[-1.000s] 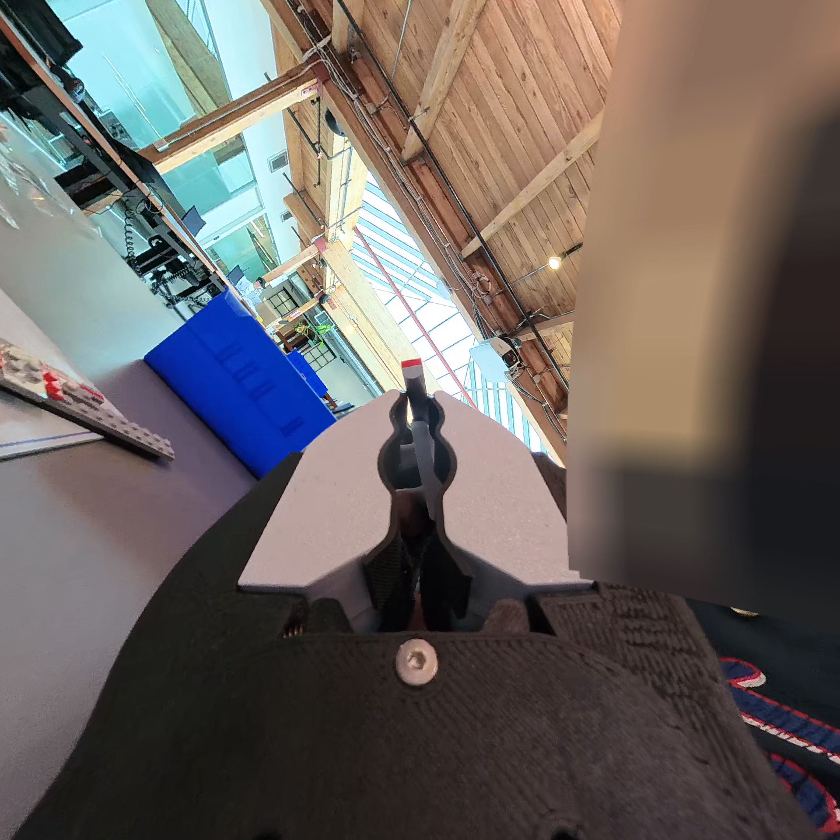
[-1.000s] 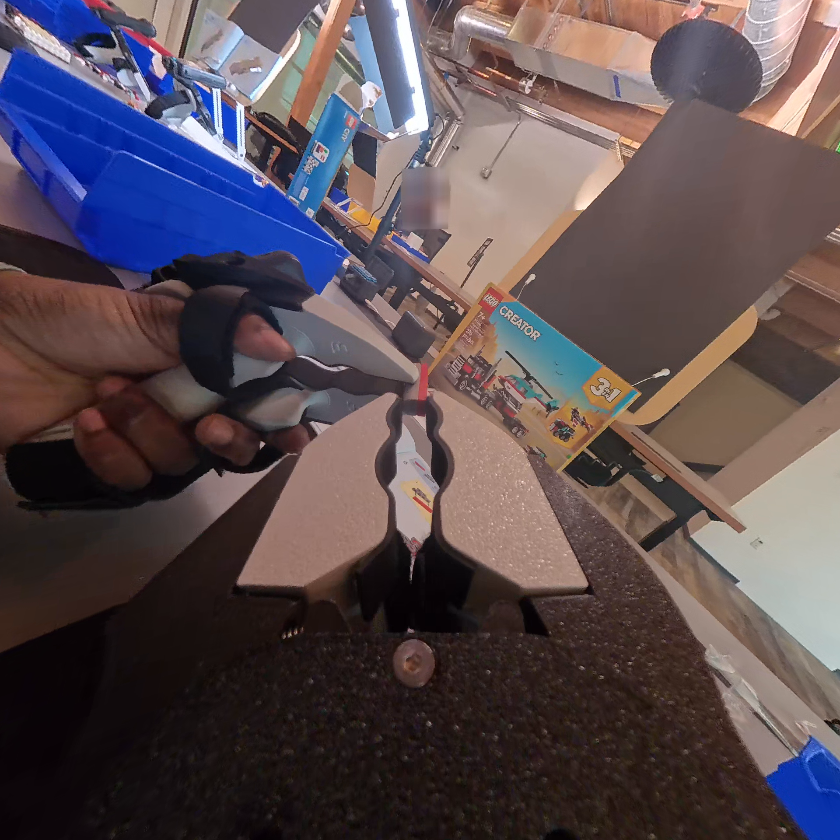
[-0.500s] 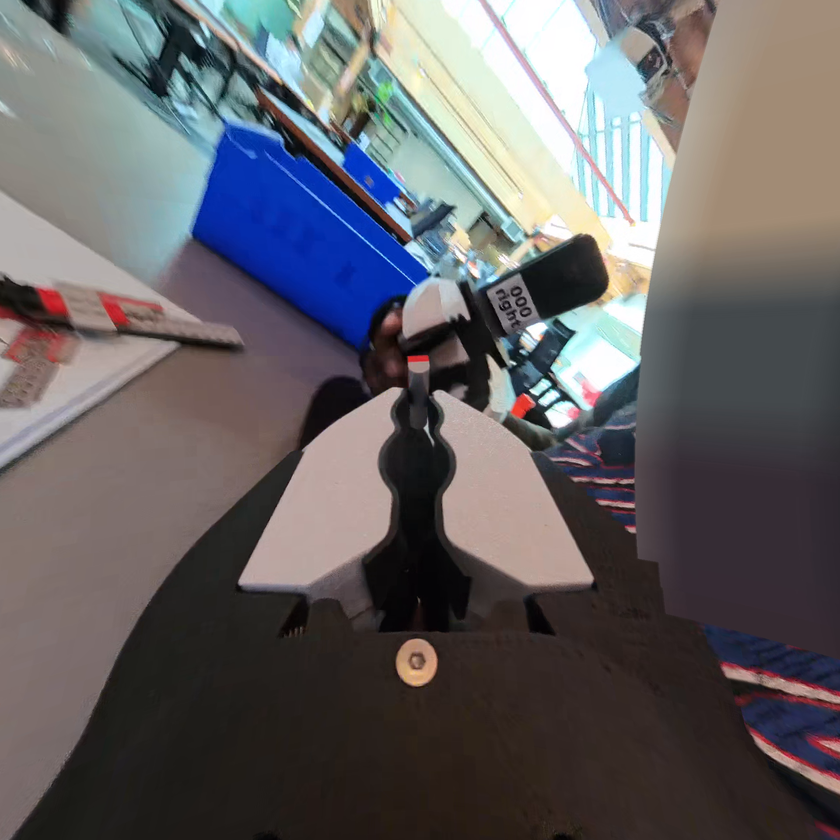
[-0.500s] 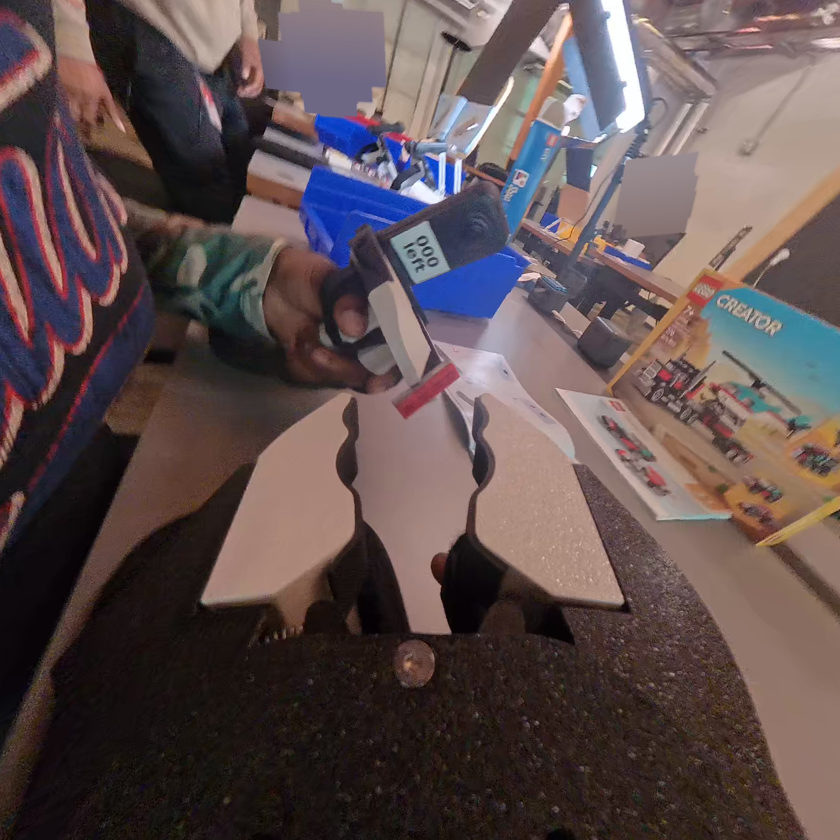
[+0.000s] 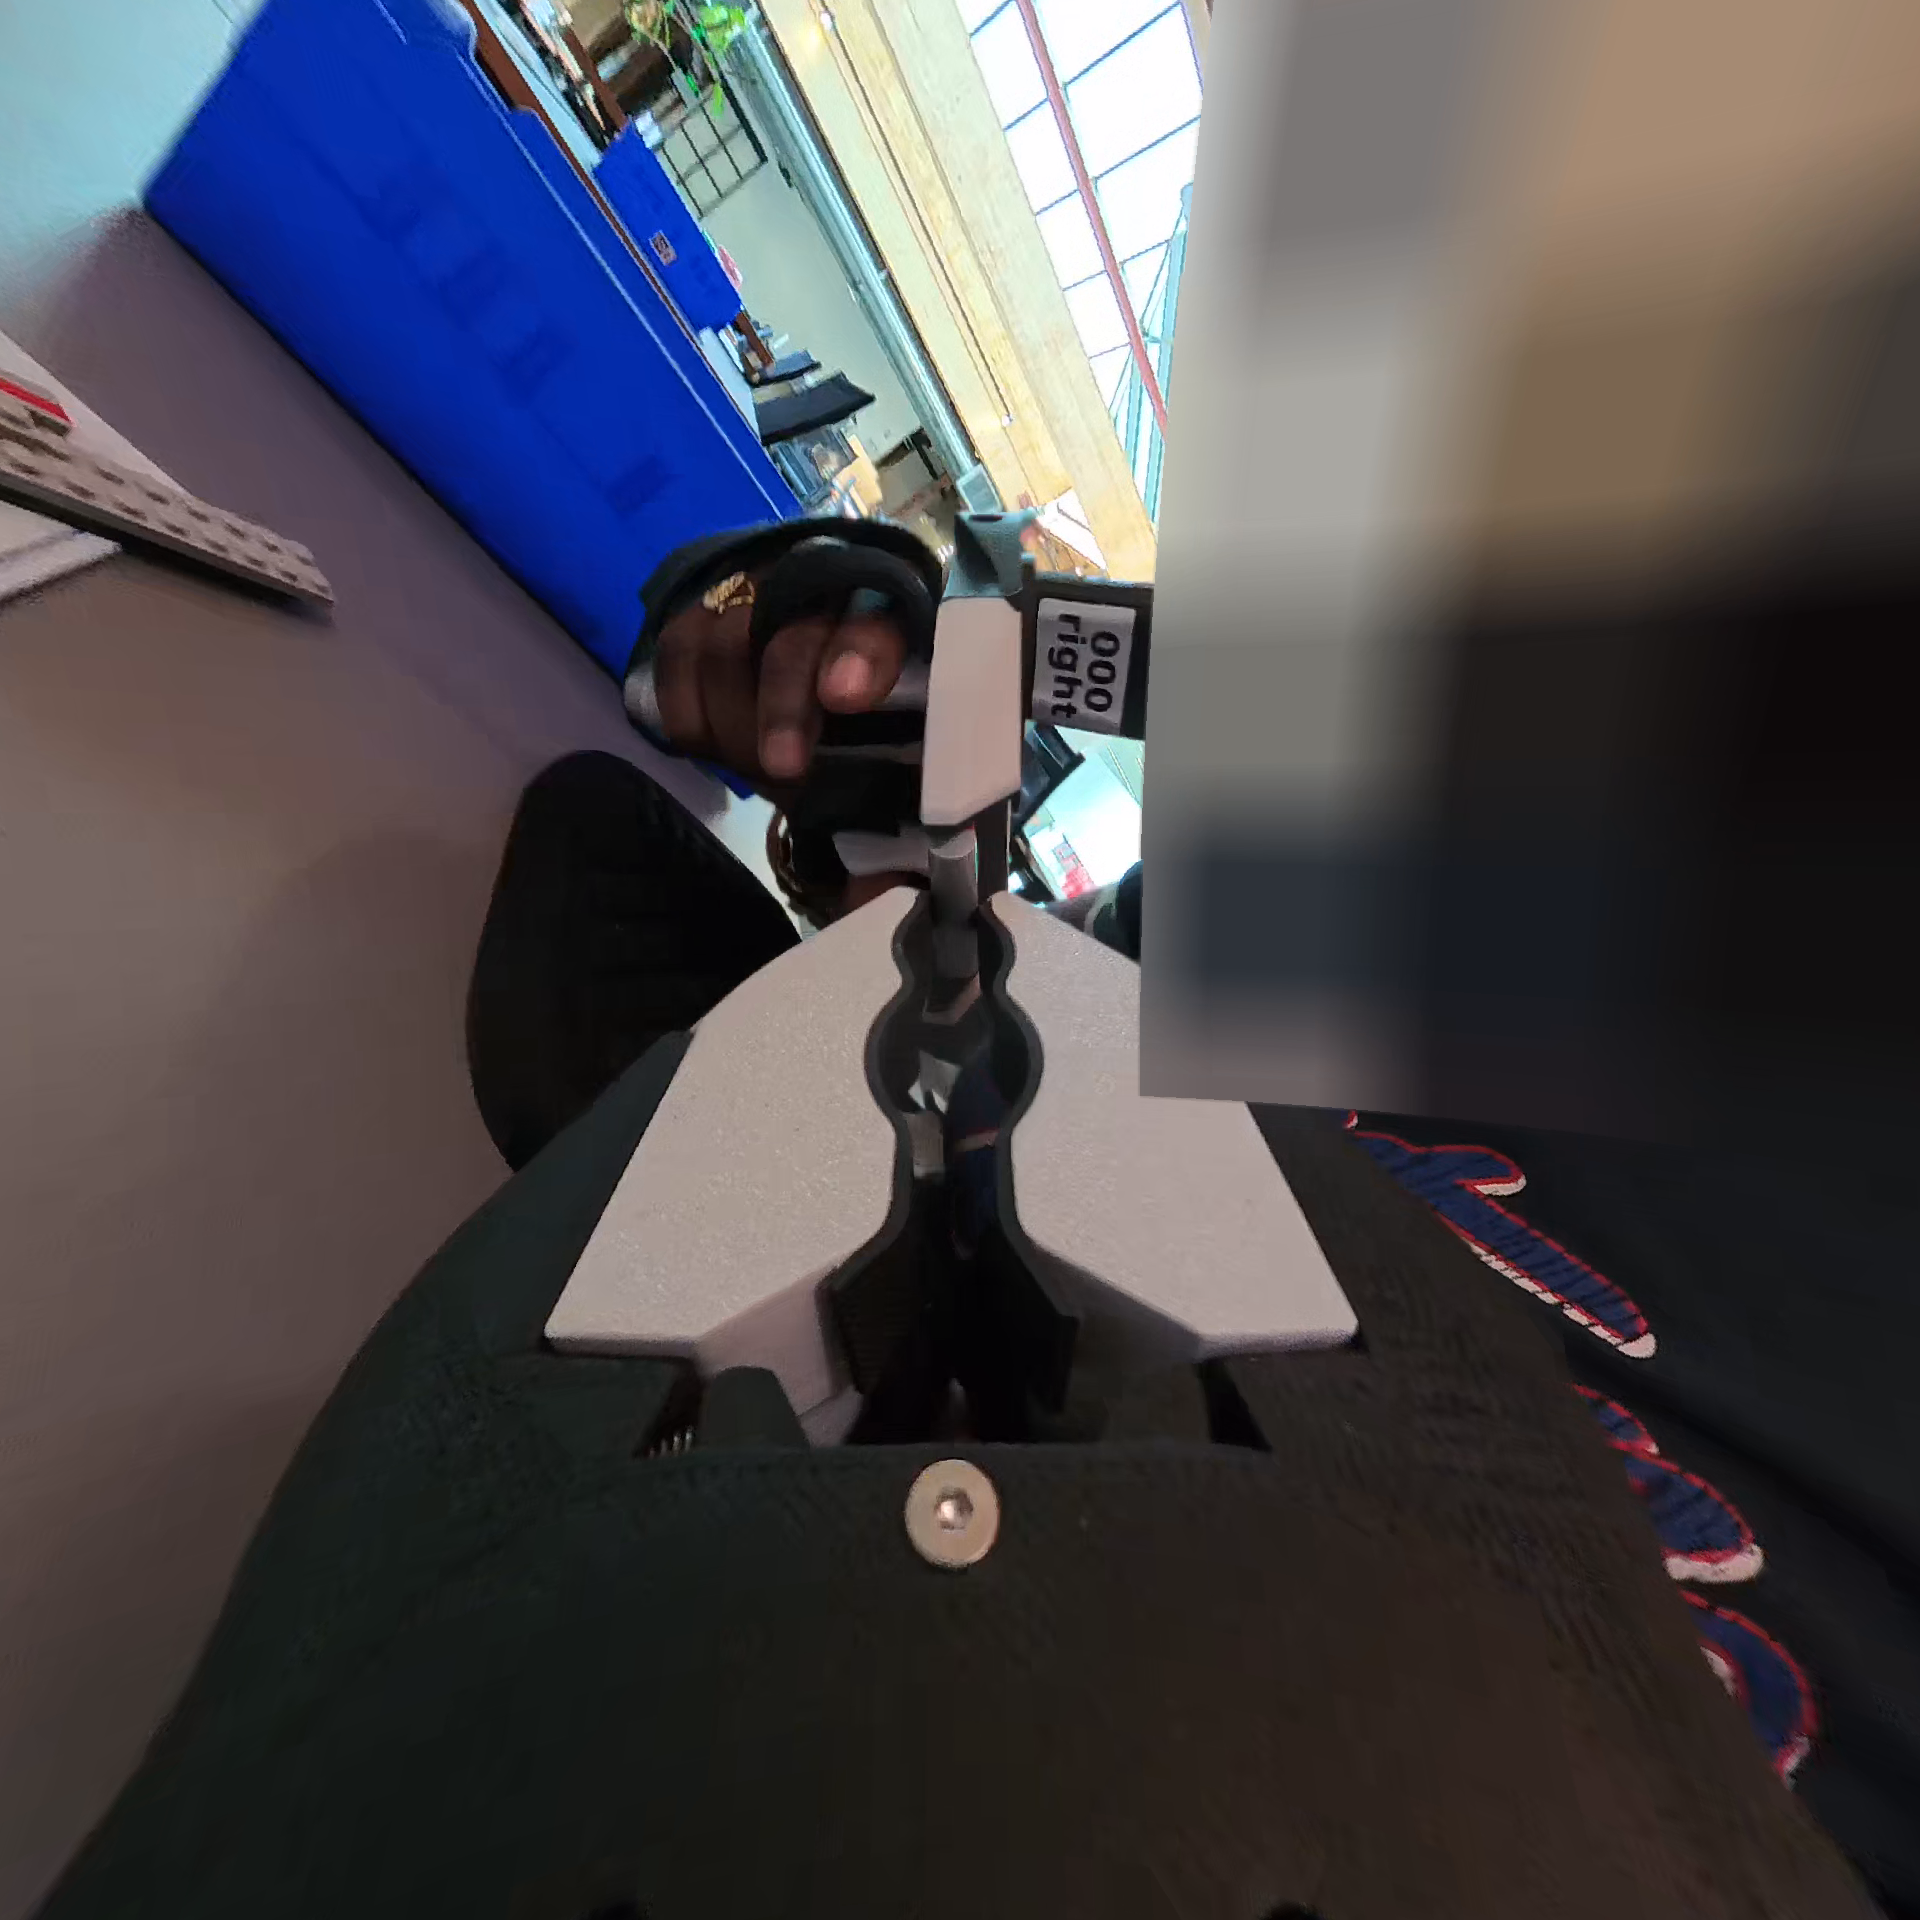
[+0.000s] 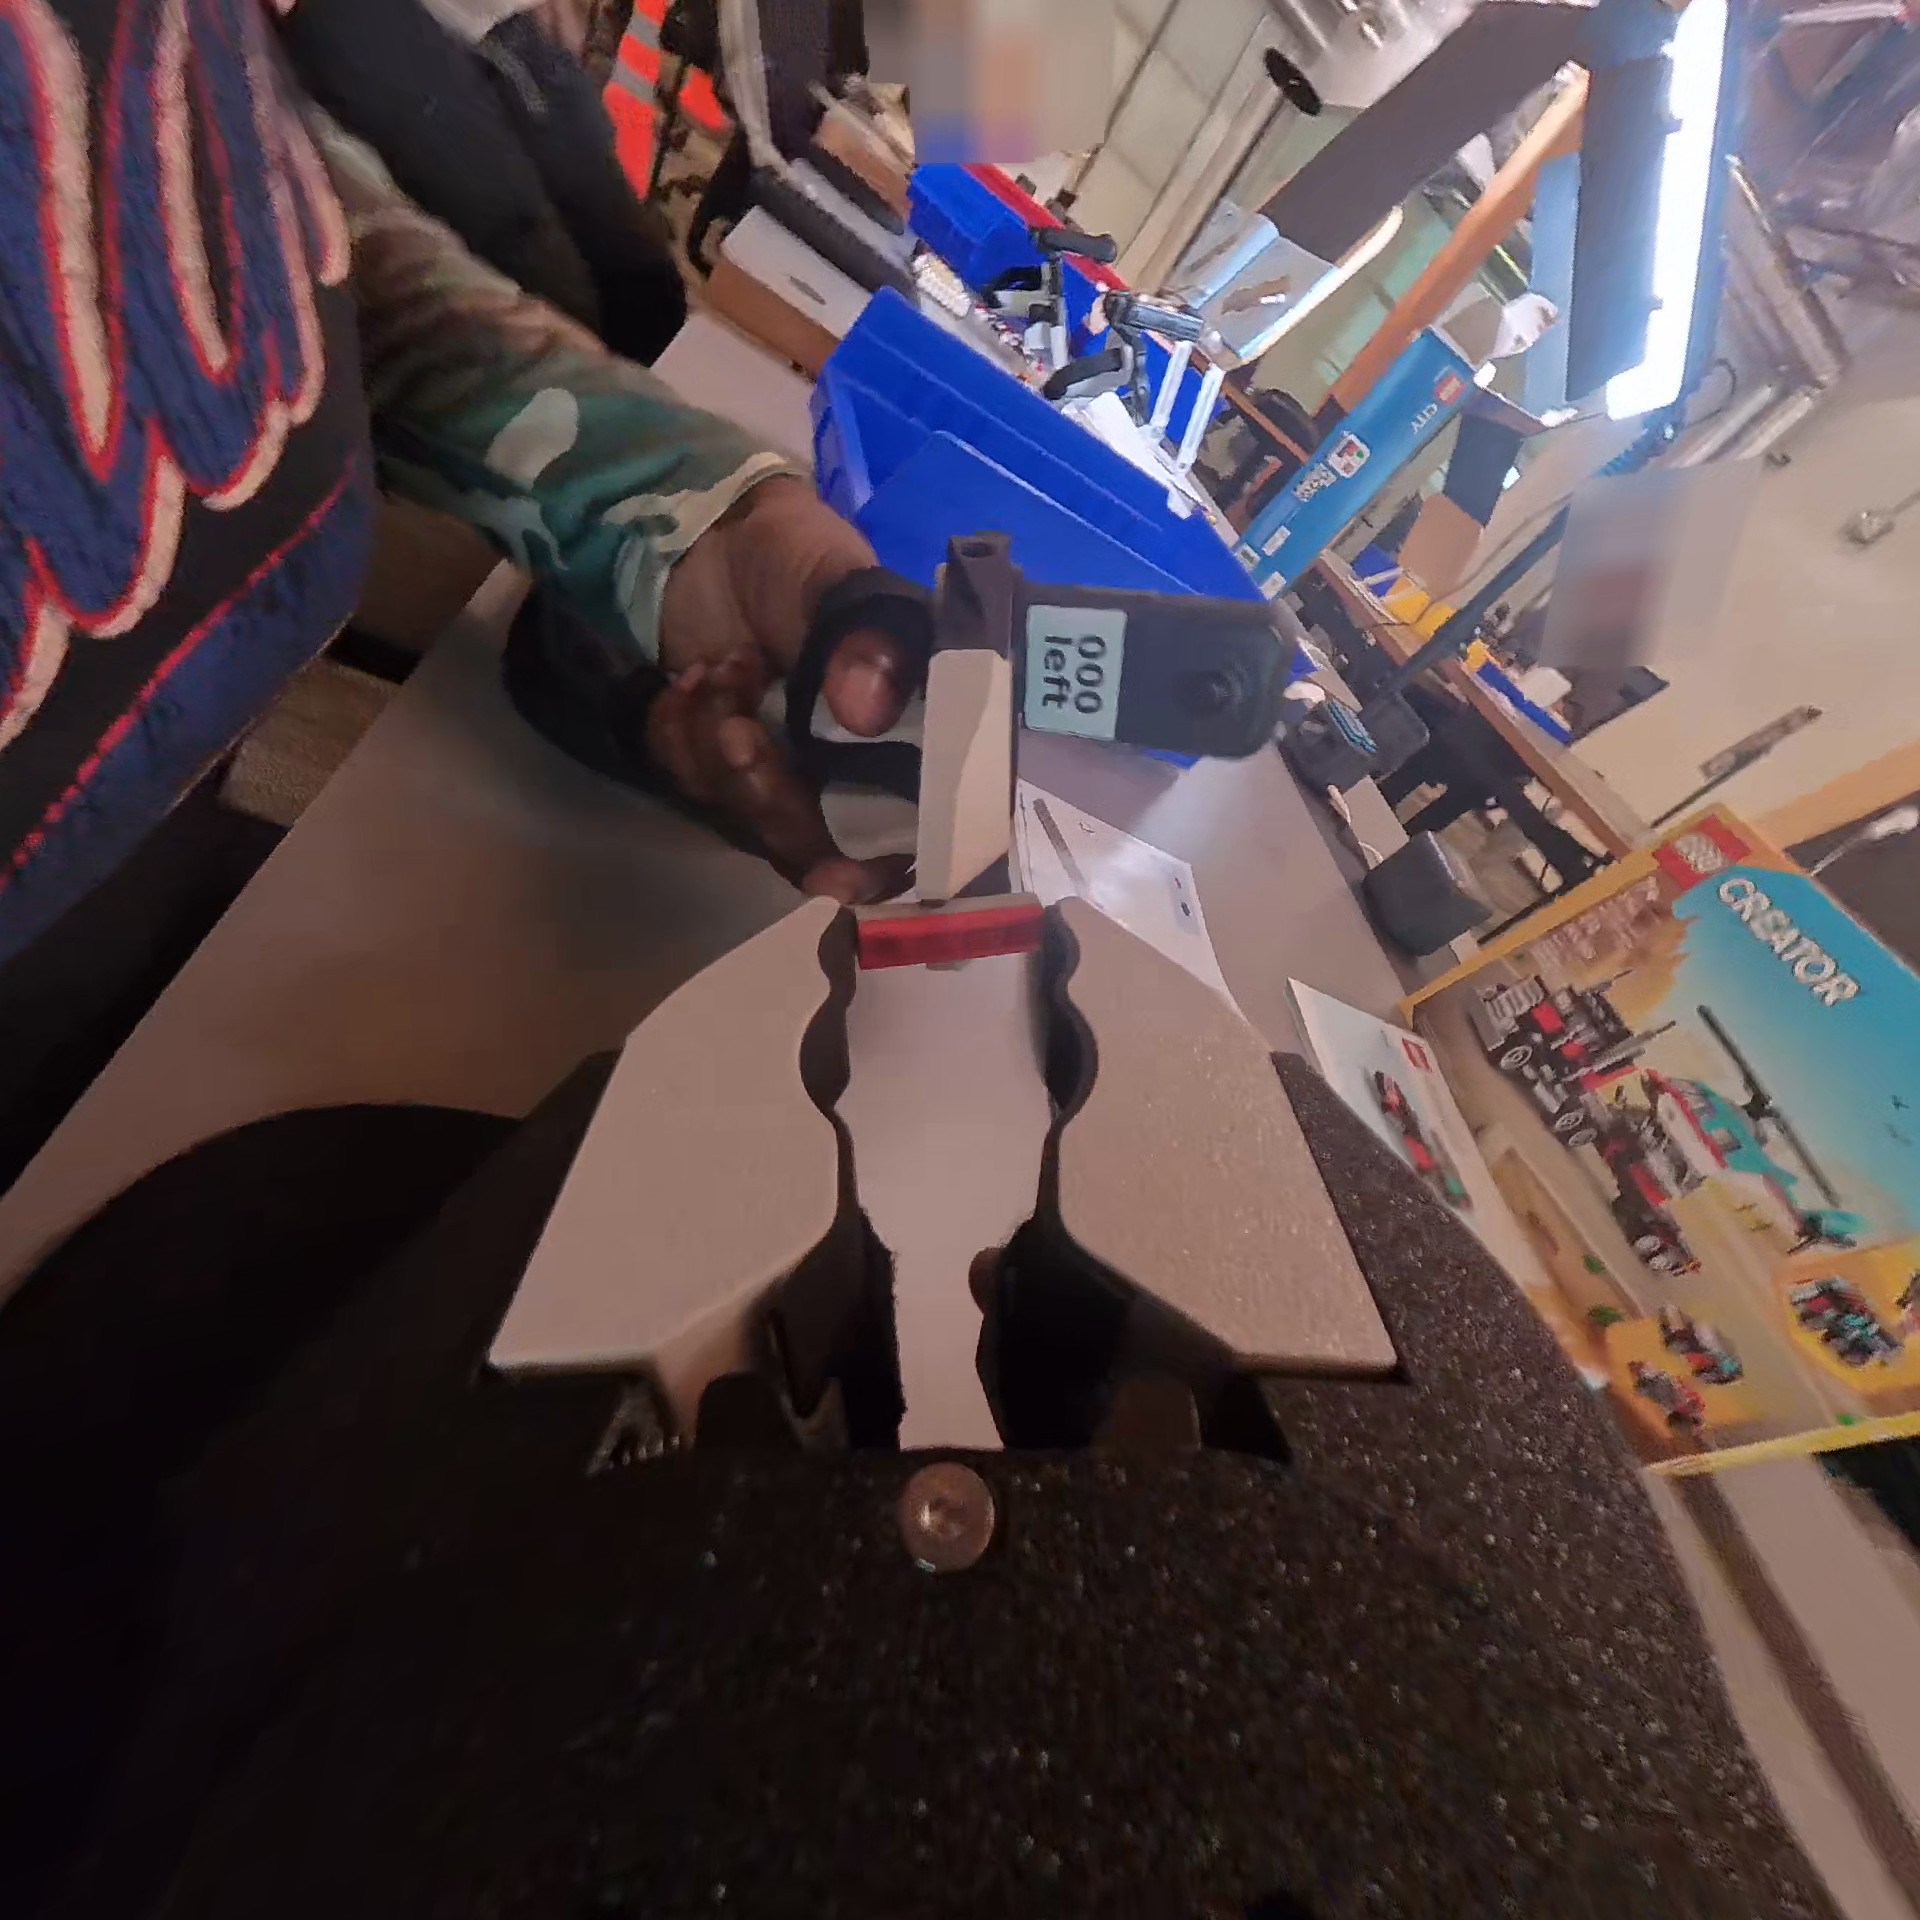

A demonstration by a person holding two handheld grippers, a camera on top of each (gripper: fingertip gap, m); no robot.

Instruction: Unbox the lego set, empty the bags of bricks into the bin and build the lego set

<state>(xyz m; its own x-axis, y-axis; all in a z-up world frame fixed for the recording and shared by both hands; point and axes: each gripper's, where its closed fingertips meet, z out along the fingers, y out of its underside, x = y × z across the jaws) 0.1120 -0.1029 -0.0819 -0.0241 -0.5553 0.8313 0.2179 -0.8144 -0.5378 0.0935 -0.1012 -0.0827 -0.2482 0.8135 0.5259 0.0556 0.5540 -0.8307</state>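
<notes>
Our left gripper (image 5: pixel 951 914) pinches a thin grey-and-red brick (image 6: pixel 948 933) at its tips; our right gripper (image 6: pixel 948 935) stands partly open, that brick spanning the gap between its fingertips.

Bright daylight — motion blur, fisheye edges.

Lettered stickers (image 5: pixel 1084 663), lettered lego box (image 6: pixel 1714 1122).
</notes>
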